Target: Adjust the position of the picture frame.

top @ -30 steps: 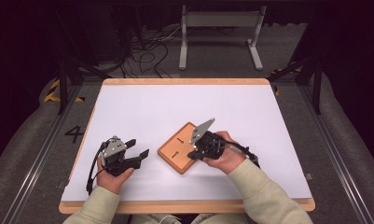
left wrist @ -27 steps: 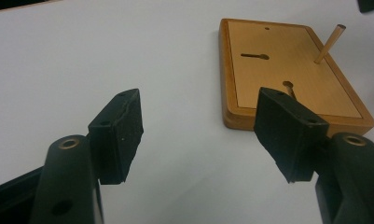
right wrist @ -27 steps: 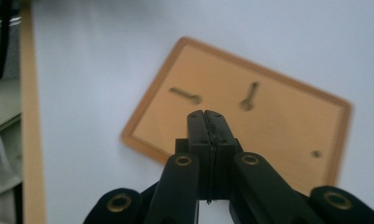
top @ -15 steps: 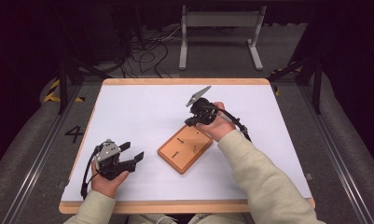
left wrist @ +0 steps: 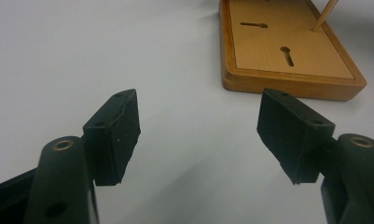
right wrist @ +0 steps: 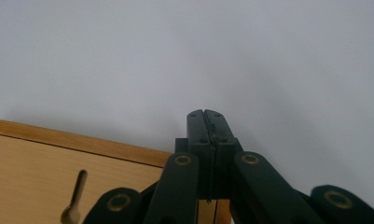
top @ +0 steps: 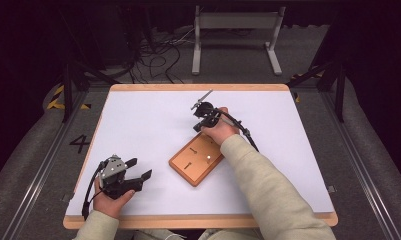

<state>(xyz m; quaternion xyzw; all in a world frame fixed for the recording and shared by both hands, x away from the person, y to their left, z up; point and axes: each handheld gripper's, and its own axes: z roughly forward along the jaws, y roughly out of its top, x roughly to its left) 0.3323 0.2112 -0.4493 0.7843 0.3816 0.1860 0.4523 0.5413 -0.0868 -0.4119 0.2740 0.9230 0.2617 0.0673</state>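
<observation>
White sheet (top: 153,125) covering pretty much the whole table (top: 198,220), with just a strip of light wood edge poking out all around. Dark room past that: grey floor, a tangle of black cables (top: 153,47) behind the far edge, a pale metal stand (top: 236,30) at the back, and some yellow-black tape (top: 55,97) off to the left.

Sitting near the middle of the sheet is a wooden board (top: 196,158) with a couple of keyhole-shaped slots cut in it, turned at an angle.

Right gripper (top: 202,120) is just past the board's far end, low over the white sheet, jaws pressed flat together with nothing between them. From its own view the board's corner (right wrist: 58,172) is at the lower left.

Left gripper (top: 138,175) is down by the near left part of the table, well apart from the board, jaws spread wide and empty, pointing toward the board (left wrist: 287,46).
</observation>
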